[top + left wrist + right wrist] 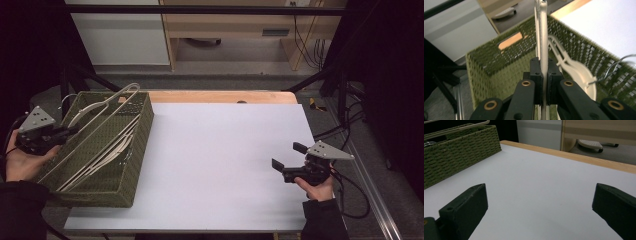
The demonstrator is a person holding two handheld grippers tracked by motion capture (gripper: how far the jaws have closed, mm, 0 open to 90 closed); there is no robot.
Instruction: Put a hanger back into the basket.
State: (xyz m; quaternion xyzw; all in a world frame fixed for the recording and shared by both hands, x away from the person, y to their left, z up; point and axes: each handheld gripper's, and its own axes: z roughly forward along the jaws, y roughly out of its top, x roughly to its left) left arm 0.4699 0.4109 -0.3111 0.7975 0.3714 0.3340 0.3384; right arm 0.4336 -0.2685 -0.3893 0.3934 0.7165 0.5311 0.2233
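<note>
A green woven basket point(137, 150) stands at the table's left with several cream plastic hangers point(107, 150) lying in it. My left gripper point(70, 131) sits at the basket's left rim, shut on the bar of one cream hanger point(543, 37) that slants up over the basket toward its far right corner point(125, 92). In the left gripper view the two pads clamp that bar, with another hanger's shoulder point(576, 71) lower inside. My right gripper point(287, 156) rests over the table's right side, open, nothing between its fingers point(465, 208).
The white table top point(225, 160) spreads between basket and right gripper, with a wooden strip point(225, 96) along its far edge. A wire hook point(619, 63) pokes up inside the basket. Black frame bars and cables point(345, 125) run along the right side.
</note>
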